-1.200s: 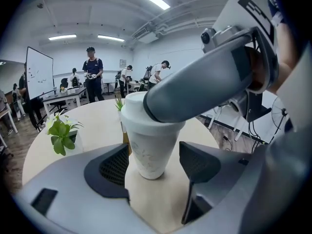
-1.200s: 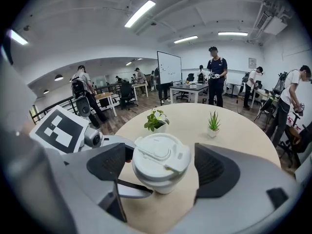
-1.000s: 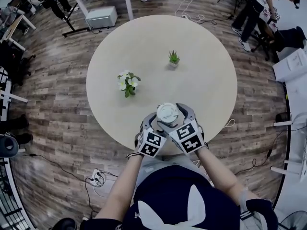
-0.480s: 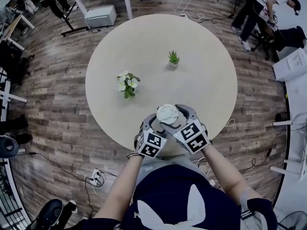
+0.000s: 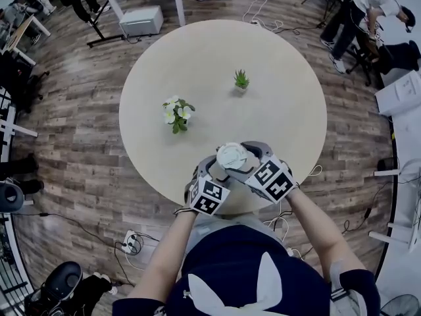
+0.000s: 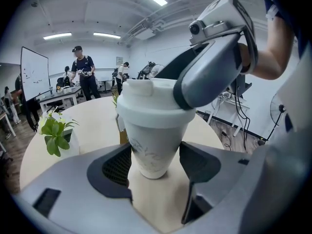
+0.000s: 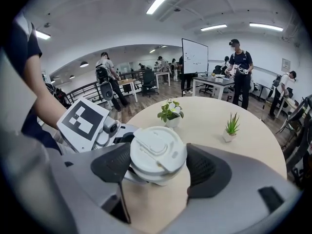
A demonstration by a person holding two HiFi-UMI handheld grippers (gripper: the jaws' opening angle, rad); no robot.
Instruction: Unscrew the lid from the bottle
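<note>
A white paper-cup-shaped bottle (image 6: 153,130) with a white lid (image 7: 157,152) stands at the near edge of the round table (image 5: 217,64). My left gripper (image 6: 155,162) comes in from the near side, shut on the bottle's lower body, one pad on each side. My right gripper (image 7: 158,168) reaches over the top with the lid between its jaws. Those jaws are closing, and the pads stand right beside the lid's rim. In the head view the lid (image 5: 231,155) shows between both grippers, the left gripper (image 5: 220,170) under the right gripper (image 5: 242,158).
A small pot of white flowers (image 5: 176,114) stands left of the table's middle. A little green plant (image 5: 241,80) stands farther back. Desks, cables and people (image 5: 358,12) ring the table on the wooden floor.
My right gripper has swung to the right around the lid, its marker cube moving right and slightly farther from me. The bottle and left gripper have stayed in place.
</note>
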